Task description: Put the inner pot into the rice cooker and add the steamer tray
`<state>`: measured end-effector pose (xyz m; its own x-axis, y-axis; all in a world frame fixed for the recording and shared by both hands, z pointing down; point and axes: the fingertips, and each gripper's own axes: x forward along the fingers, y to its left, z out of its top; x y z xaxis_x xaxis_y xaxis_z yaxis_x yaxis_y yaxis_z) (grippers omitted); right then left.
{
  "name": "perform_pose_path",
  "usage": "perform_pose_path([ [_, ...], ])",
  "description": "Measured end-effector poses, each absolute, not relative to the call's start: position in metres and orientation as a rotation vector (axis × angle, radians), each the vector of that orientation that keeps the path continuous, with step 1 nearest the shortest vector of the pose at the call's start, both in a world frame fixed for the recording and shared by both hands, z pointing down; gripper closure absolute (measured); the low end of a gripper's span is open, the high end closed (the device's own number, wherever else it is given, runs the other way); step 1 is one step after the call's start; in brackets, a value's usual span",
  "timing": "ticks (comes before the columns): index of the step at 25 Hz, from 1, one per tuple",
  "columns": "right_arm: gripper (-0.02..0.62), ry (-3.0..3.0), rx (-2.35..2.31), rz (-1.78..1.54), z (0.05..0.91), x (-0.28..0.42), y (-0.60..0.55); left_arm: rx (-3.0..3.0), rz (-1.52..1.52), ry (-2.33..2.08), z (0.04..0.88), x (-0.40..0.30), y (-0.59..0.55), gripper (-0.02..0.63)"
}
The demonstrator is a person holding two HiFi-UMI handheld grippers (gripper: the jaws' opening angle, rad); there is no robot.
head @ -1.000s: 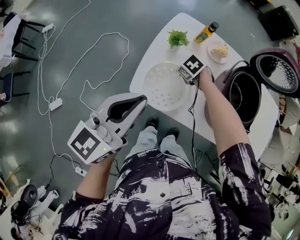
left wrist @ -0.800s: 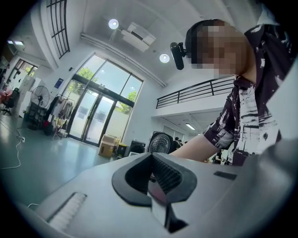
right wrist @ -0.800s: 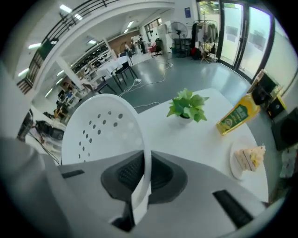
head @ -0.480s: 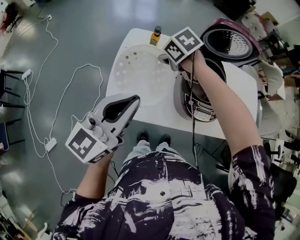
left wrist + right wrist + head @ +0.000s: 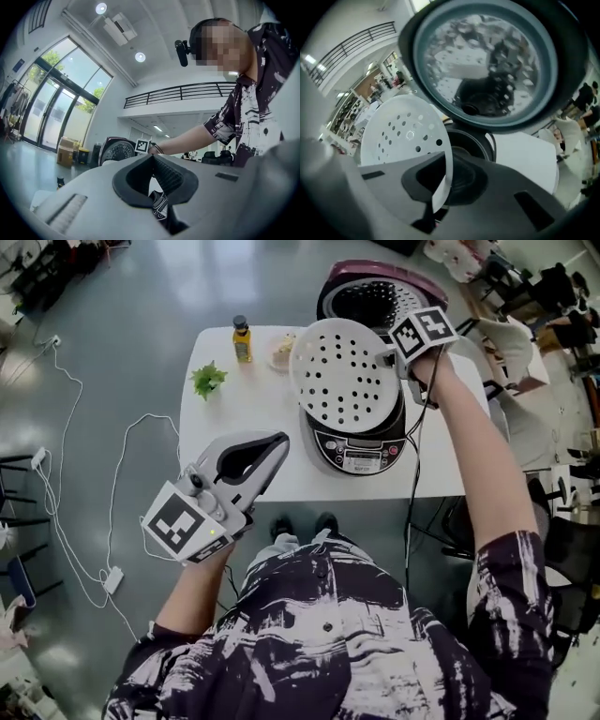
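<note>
The white perforated steamer tray (image 5: 342, 376) hangs tilted over the open rice cooker (image 5: 361, 451), hiding most of its opening. My right gripper (image 5: 386, 360) is shut on the tray's right rim. In the right gripper view the tray (image 5: 405, 133) stands on edge, its rim pinched between the jaws of the right gripper (image 5: 440, 187). Behind it are the dark inner pot (image 5: 471, 140) inside the cooker and the raised lid (image 5: 487, 61). My left gripper (image 5: 279, 441) is held off the table's near edge, shut and holding nothing. In its own view the left gripper (image 5: 151, 157) points level toward the cooker.
On the white table (image 5: 244, 442) stand a yellow bottle (image 5: 242, 338), a green sprig (image 5: 207, 380) and a small plate of food (image 5: 280, 349) at the far left. Cables (image 5: 108, 512) lie on the floor to the left. Chairs and clutter crowd the right side.
My right gripper has lifted the steamer tray off the table and carried it right, over the cooker, tilting it. My left gripper has risen slightly in front of the table.
</note>
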<state>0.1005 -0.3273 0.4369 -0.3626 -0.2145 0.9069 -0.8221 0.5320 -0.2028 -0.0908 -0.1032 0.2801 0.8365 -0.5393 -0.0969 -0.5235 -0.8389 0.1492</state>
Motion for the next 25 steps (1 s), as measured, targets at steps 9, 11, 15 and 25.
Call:
perform_pose_path([
  [9,0.594,-1.699,1.040,1.019,0.505,0.182,-0.327,2.927,-0.169,-0.723,0.284,-0.047,-0.115,0.601],
  [11,0.594,-1.685,1.047,1.030,0.514,0.185,-0.327,2.920,-0.167,-0.729,0.287,-0.046,-0.117,0.601],
  [15,0.594,-1.653,1.033,1.035,0.530,0.182,-0.324,2.894,-0.166,-0.755,0.292,-0.051,-0.121,0.601],
  [25,0.592,-1.565,1.035,0.905,0.546,0.186,-0.329,2.864,-0.176,-0.790,0.298,-0.060,-0.126,0.601],
])
